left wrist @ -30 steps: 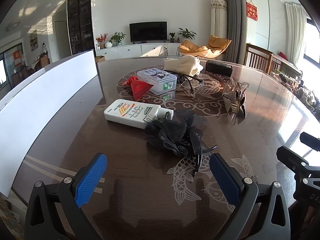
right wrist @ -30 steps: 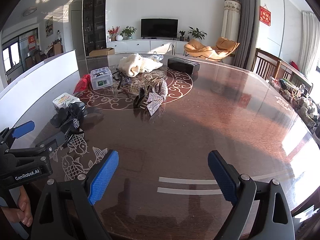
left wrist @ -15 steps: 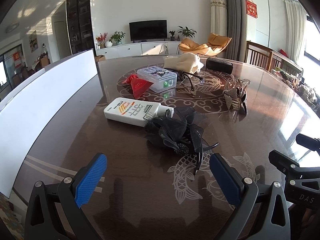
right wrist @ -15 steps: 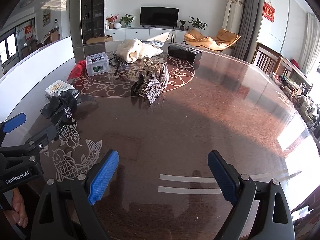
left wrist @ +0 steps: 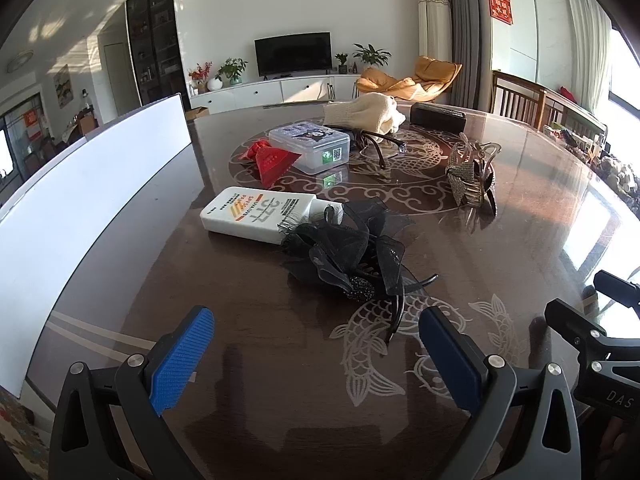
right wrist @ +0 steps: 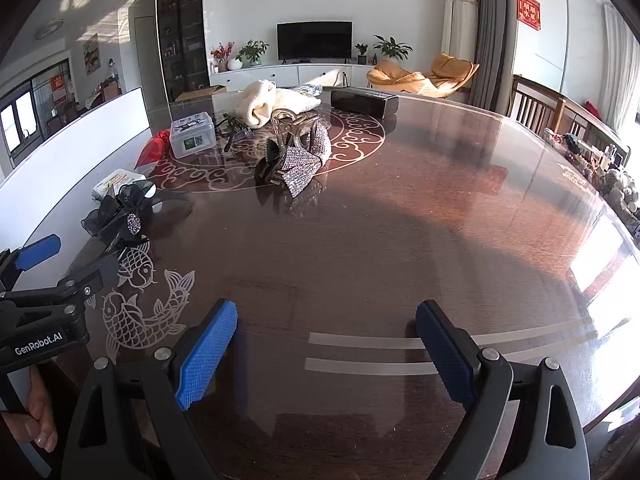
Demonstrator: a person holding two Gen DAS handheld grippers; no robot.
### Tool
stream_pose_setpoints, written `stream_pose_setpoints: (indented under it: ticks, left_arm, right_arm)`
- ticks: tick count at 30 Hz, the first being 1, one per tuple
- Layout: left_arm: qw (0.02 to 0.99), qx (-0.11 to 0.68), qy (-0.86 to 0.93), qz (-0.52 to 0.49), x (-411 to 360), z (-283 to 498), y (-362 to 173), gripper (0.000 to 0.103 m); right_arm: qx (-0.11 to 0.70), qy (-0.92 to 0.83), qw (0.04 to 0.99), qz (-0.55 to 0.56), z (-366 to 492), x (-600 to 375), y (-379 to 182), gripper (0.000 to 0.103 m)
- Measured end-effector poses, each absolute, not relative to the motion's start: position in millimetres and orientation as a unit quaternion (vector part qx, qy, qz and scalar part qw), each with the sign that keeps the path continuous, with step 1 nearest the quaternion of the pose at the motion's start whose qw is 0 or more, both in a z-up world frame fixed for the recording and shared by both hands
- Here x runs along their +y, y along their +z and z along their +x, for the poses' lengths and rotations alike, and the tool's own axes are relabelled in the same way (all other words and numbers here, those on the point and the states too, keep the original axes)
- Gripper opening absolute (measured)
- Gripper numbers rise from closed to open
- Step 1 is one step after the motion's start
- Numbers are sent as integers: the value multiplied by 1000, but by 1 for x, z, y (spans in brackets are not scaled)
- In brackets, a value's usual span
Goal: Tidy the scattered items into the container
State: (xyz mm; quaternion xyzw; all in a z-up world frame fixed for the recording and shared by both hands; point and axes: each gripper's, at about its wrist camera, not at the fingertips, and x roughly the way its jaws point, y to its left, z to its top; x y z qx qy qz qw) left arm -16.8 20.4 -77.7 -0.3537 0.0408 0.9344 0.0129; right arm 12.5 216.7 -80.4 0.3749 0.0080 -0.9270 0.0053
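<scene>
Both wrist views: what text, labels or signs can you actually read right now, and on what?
"GenRobot.AI": on the left tool's body, seen in the right wrist view.
"DAS": on the right tool's body, cut off at the frame edge.
"SPF50" and "PA": on the white tube; its other print is too small.
Clear plastic box: QR sticker, text unreadable.
Red wall hanging: characters too blurred.

On the table (left wrist: 520,240), the hair flower (left wrist: 344,256) lies nearest, touching the lotion bottle (left wrist: 256,214) just behind it to the left. Farther back sit the folded fan (left wrist: 272,159) and, touching its right side, the lidded box (left wrist: 310,149), with the glasses (left wrist: 378,145) to the right of the box and the glove (left wrist: 362,113) and the case (left wrist: 438,117) behind them. The hair clip (left wrist: 472,178) stands well apart to the right, and a board (left wrist: 80,208) runs along the table's left edge.
</scene>
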Motion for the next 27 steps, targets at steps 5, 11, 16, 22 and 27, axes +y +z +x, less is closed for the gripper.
stream_pose_setpoints:
  ticks: [5, 11, 16, 22, 27]
  left_arm:
    - [19, 38, 933, -356, 21, -17, -78, 103]
    - [19, 26, 933, -359, 16, -18, -77, 103]
    - [29, 19, 937, -348, 15, -14, -73, 103]
    - [36, 6, 937, -348, 12, -14, -71, 103]
    - [40, -8, 936, -349, 8, -14, -70, 103]
  right_arm:
    - [6, -929, 4, 369, 13, 216, -81, 92]
    - [5, -932, 3, 362, 14, 215, -82, 92]
    - [5, -932, 3, 363, 14, 215, -81, 92]
    - [5, -930, 3, 369, 14, 216, -80, 92]
    - [6, -926, 3, 378, 11, 216, -79, 92]
